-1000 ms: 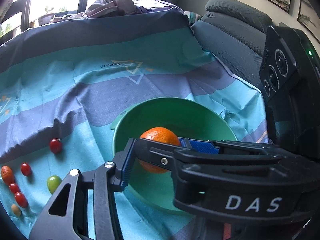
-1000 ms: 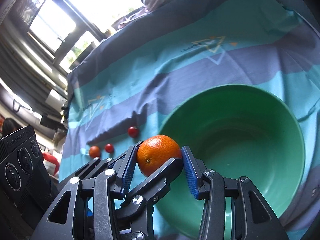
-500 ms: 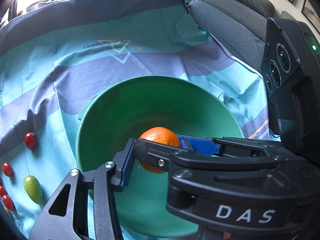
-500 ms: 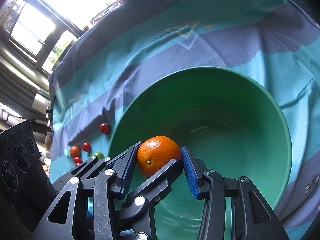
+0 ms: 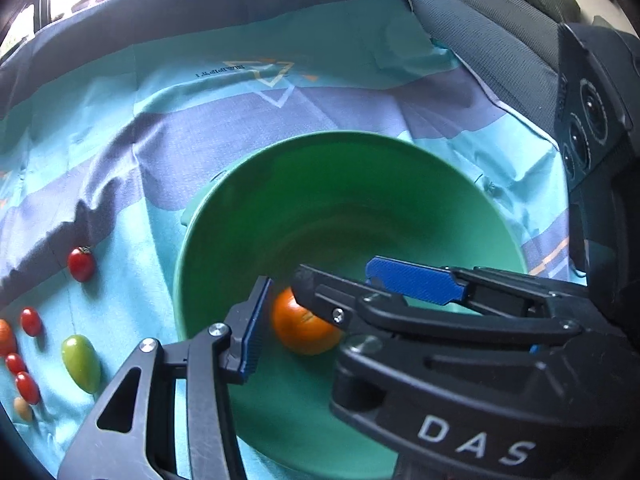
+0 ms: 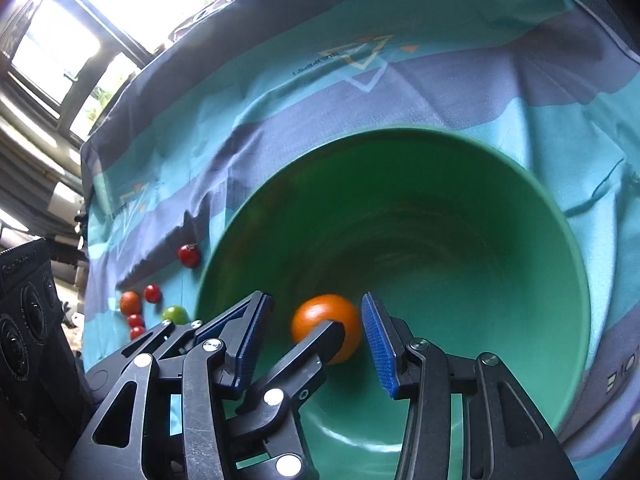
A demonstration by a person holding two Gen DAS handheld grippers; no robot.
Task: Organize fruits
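Note:
An orange (image 5: pixel 304 332) (image 6: pixel 320 316) lies blurred low inside the green bowl (image 5: pixel 340 200) (image 6: pixel 460 220), free of every pad. My left gripper (image 5: pixel 320 292) hangs over the bowl with its jaws opening; the orange shows just right of its blue left pad, apart from it. My right gripper (image 6: pixel 316 300) straddles the orange with gaps on both sides and is open. The two grippers cross: the right gripper (image 5: pixel 336 272) hides the left one's far finger, and a black left finger (image 6: pixel 312 352) passes before the orange. Red cherry tomatoes (image 5: pixel 81 264) (image 6: pixel 189 255) and a green one (image 5: pixel 80 360) (image 6: pixel 175 314) lie left of the bowl.
A teal and purple cloth (image 5: pixel 240 120) covers the surface. A grey cushioned seat (image 5: pixel 500 40) stands at the back right and bright windows (image 6: pixel 100 12) at the back left. Black camera boxes (image 5: pixel 592 120) (image 6: pixel 24 320) ride on the grippers.
Both grippers sank and tipped down over the bowl. The orange, earlier held up between the crossed fingers, has left the pads and dropped into the bowl. The left jaws stand wider.

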